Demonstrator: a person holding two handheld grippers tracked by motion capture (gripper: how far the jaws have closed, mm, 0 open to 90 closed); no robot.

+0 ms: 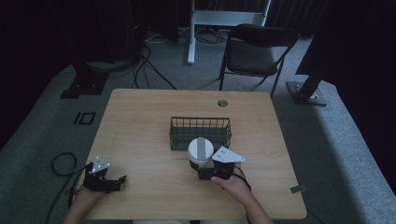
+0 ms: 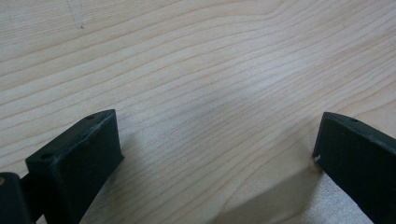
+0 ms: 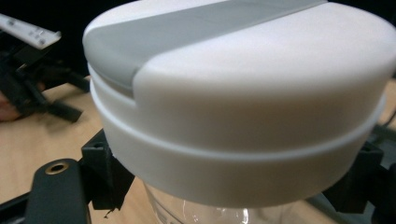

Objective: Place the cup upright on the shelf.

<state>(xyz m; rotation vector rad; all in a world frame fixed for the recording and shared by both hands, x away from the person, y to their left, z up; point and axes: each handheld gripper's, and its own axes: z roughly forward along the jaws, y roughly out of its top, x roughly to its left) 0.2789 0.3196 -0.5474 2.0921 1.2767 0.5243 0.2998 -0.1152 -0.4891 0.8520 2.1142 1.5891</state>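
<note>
— Since you're standing closer, what's the right hand-held gripper (image 1: 208,173) got hold of?

— A clear jar (image 1: 200,154) with a broad white lid that has a grey band across the top. The jaws are clamped on the body just under the lid's rim, one on each side; the right gripper view shows them pressed against it. The jar sits near the front middle of the table (image 1: 140,135), just in front of the wire basket (image 1: 201,132).

— And the left hand-held gripper (image 1: 109,181)?

— Spread wide with nothing in it, resting low by the front left corner, well away from the jar. Bare wood between its jaws.

— How would you expect that jar to behave?

— Stiff, I'd say, and smooth. The clear wall looks slick, glass or hard plastic, I can't tell which, so it could slip or crack if dropped. Whether anything is inside it is hard to see from here. The lid overhangs, so gripping right beneath it seems sensible: the rim would catch on the jaws if the jar slid down.

— What about the table?

— Pale wood grain, flat, a cable hole near the far edge.

— And beyond?

— Dim room, grey carpet, a folding chair (image 1: 258,50) behind the table, cables trailing, dark stands to either side.
</note>
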